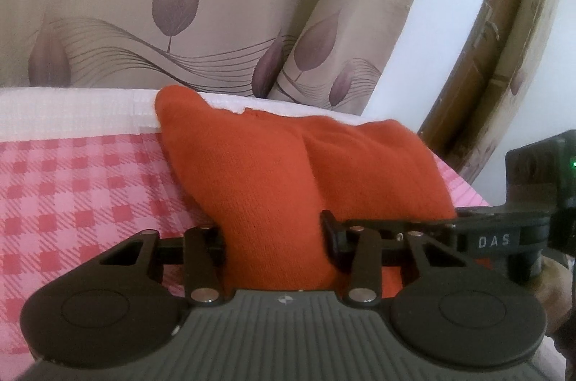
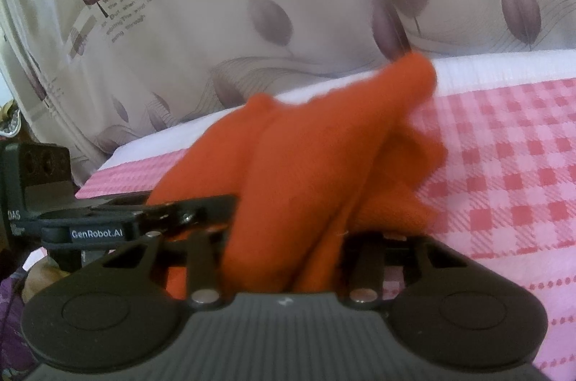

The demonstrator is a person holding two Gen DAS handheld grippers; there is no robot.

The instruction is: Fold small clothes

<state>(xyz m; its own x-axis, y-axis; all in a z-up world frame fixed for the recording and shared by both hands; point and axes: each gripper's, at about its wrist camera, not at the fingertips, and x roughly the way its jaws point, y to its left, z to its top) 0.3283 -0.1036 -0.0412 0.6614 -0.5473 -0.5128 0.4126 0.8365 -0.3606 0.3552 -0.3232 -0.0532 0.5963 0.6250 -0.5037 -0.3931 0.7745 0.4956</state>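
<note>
Here, orange knit garment [image 1: 273, 172] bunched up between the fingers of the left gripper [image 1: 275, 237] — clamped on the cloth, jaws pressed into both sides of the fold. Rises ahead of the tool in two rounded lobes with a crease between, the left lobe peaking higher. Sits over the red-and-pink checked cloth [image 1: 72, 194], which spreads left of the tool; white textured band [image 1: 72, 114] along its far edge. Beyond that, beige curtain [image 1: 180, 3] with purple leaf print. Brown wooden frame [image 1: 478, 57] curving up on the far right. Right gripper [image 1: 504, 233] touching in from the right, its black finger lying against the garment's right edge, lettering "DAS" on it.

From the right wrist view, blurry — same garment [image 2: 288, 183] filling the gap of the right gripper [image 2: 284, 237], jaws closed on a thick wad of it. Cloth fans up and to the right ahead of the tool, one point [image 2: 414, 71] reaching the white band [image 2: 504, 68]. Checked cloth [image 2: 504, 183] to the right of the tool. Left gripper [image 2: 172, 212] coming in from the left, finger against the garment, "GenRobot.AI" label readable. Leaf-print curtain [image 2: 252, 3] behind, with some small printed text upper left.
</note>
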